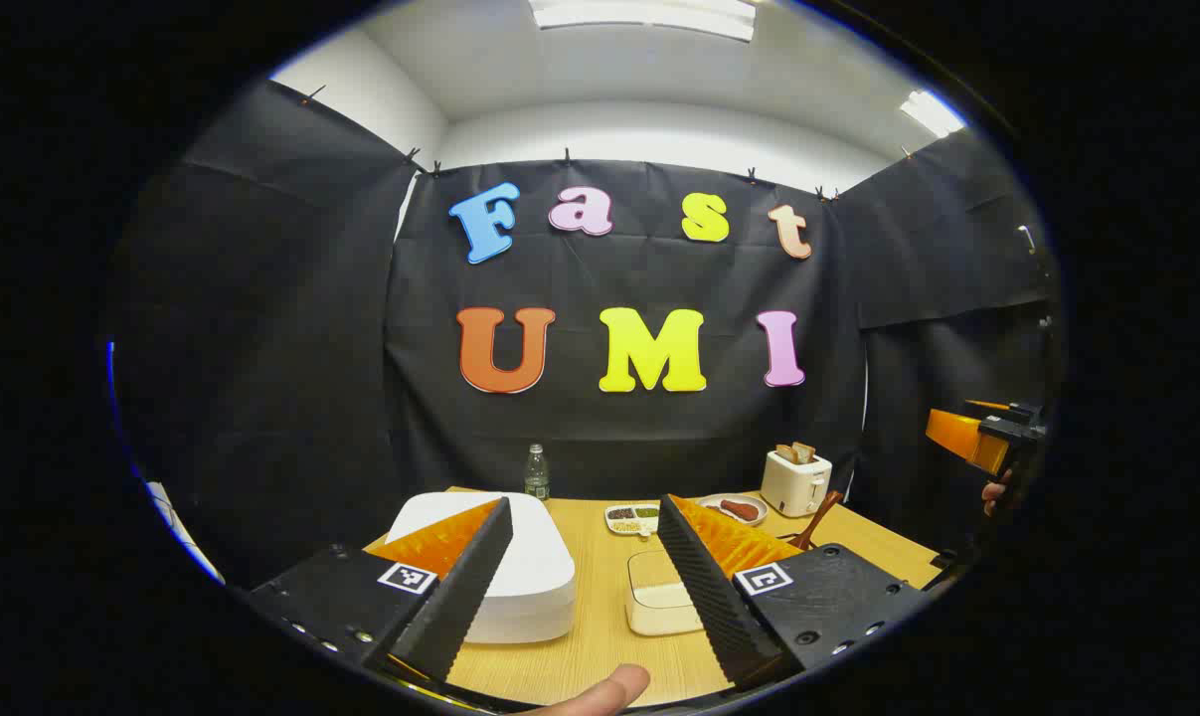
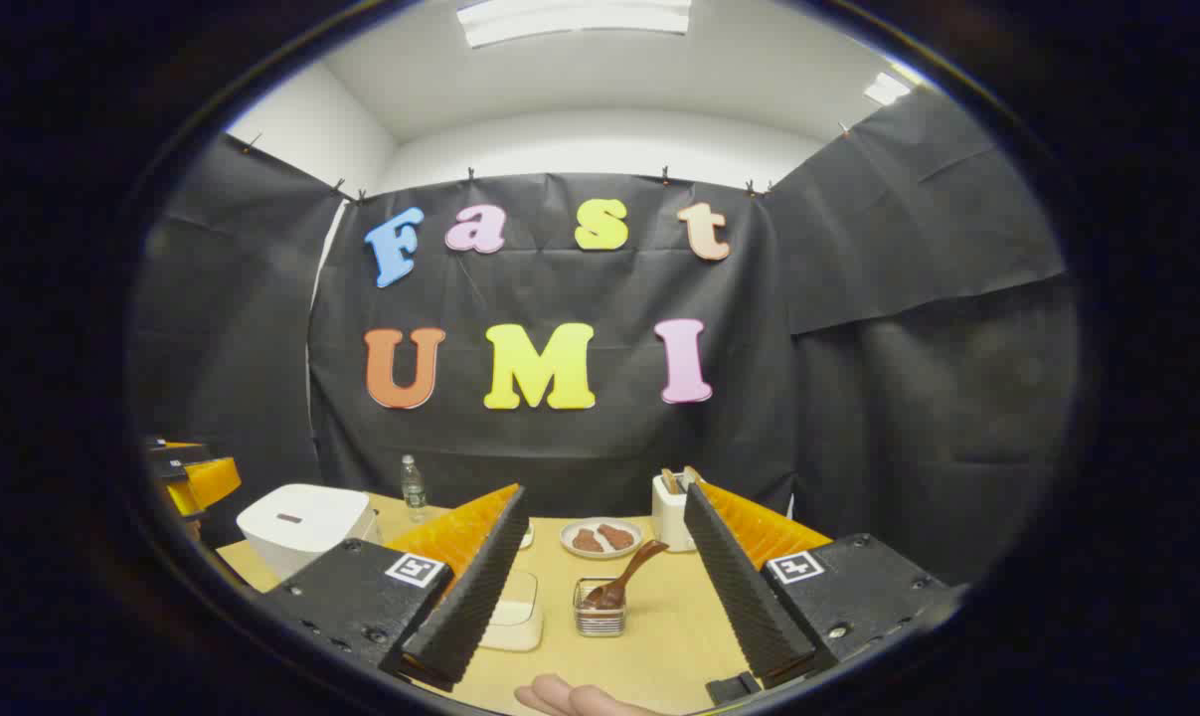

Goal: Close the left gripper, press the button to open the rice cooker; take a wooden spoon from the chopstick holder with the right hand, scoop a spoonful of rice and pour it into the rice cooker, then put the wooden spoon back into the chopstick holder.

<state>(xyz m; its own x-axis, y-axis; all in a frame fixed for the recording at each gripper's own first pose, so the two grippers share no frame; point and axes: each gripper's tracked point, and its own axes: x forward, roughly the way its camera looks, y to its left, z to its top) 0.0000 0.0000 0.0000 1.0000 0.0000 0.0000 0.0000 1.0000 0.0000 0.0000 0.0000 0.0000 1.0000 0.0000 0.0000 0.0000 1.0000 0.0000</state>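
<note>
The cooker (image 1: 505, 567) sits at the table's (image 1: 600, 636) left, lid down, with the left gripper (image 1: 585, 597) hovering short of it, fingers wide apart and empty. The task wants them together before the press; pushing with spread fingers would likely straddle or slip off the button. The button itself is hard to make out: the right gripper view shows a small dark mark on the cooker's front, too small to be sure of. The rice box (image 1: 659, 597) lies just right of the cooker, half hidden by a finger. Farther right, the spoon (image 2: 627, 579) leans in the holder (image 2: 600, 609), between the right gripper's (image 2: 604, 597) spread, empty fingers. A careless pull could tip that light holder. The toaster (image 1: 796, 480) and plate (image 2: 601, 538) stand behind.
</note>
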